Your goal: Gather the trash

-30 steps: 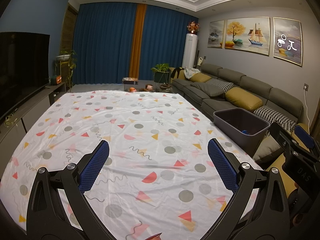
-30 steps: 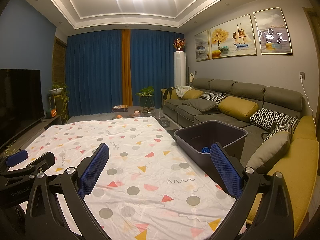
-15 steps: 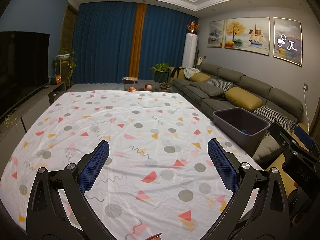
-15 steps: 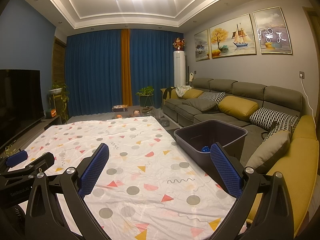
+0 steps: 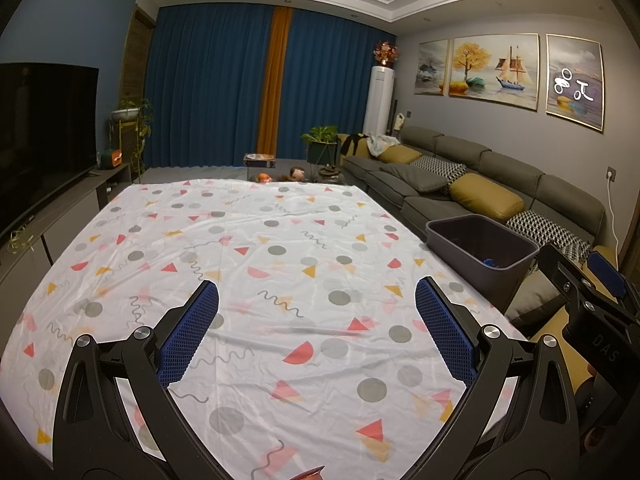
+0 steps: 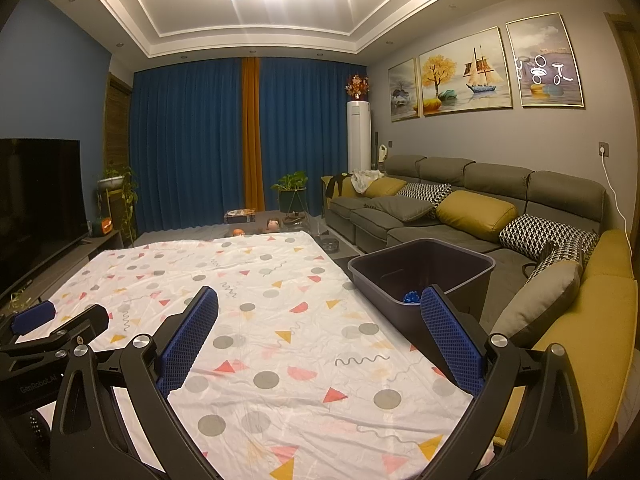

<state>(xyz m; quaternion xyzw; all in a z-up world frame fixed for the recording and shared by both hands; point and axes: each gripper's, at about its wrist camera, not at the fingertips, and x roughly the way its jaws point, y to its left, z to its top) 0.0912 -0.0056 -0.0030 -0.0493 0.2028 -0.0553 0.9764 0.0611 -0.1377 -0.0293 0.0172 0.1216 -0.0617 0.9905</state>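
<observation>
A: Where did the bin sit?

B: I saw the dark bin point(image 6: 420, 276) at the right edge of the patterned sheet point(image 5: 280, 264), just beside the grey sofa point(image 6: 460, 216), opening up. Its long axis ran away from me, toward the curtains point(image 5: 224, 88). A small blue scrap point(image 6: 411, 297) lay inside near the front wall.

A: Tongs?

B: Left gripper point(image 5: 318, 324) had its fingers spread wide with nothing between them. Right gripper point(image 6: 320, 324) was the same, empty, over the sheet.

A: Any writing?

B: "DAS" on the right unit's body in the left view; "GenRobot.AI", partly cut off, on the left unit in the right view. The bin's own label I could not tell.

A: Change against a second ago?

B: None I could see. Both grippers held the same pose, and the bin and scrap had not moved.
</observation>
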